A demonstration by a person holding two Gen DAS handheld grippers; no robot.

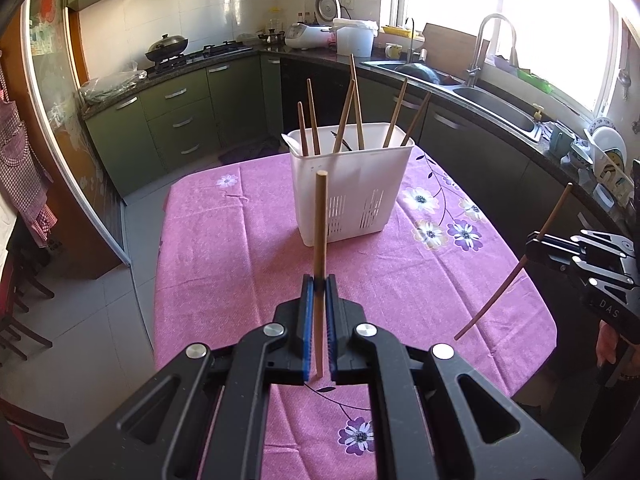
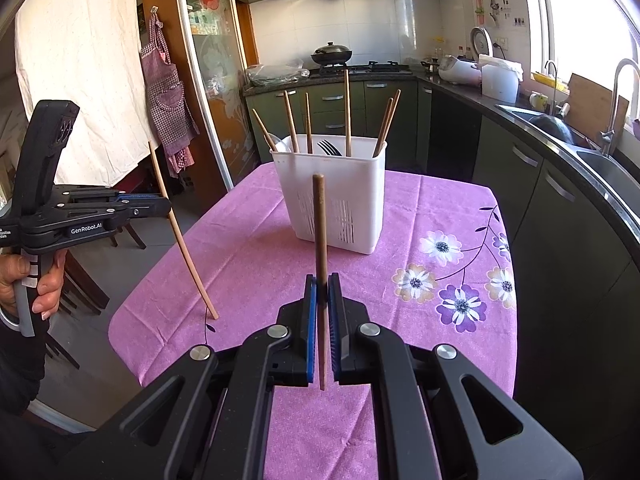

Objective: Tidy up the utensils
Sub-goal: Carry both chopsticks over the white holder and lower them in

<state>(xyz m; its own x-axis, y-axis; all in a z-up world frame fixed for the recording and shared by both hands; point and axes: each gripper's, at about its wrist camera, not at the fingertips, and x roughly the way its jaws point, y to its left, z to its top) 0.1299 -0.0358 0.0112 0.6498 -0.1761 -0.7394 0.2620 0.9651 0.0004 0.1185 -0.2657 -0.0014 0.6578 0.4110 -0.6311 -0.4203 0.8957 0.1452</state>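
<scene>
In the left wrist view my left gripper (image 1: 319, 285) is shut on a light wooden chopstick (image 1: 320, 220) that stands nearly upright above the pink floral tablecloth (image 1: 240, 260). Straight ahead stands the white utensil holder (image 1: 352, 188) with several chopsticks in it. At the right edge my right gripper (image 1: 534, 240) grips a slanted chopstick (image 1: 554, 212). In the right wrist view my right gripper (image 2: 322, 285) is shut on a darker brown chopstick (image 2: 320, 240), facing the holder (image 2: 332, 200), which also holds a fork (image 2: 329, 147). At the left, my left gripper (image 2: 168, 204) carries its pale chopstick (image 2: 193, 264).
The table (image 2: 248, 272) stands in a kitchen. A dark counter with a sink (image 1: 496, 108) and tap runs along the right, close to the table edge. A stove with a wok (image 2: 331, 56) is far behind. Chairs (image 1: 24, 320) stand left. A hand (image 2: 44, 288) holds the left gripper's handle.
</scene>
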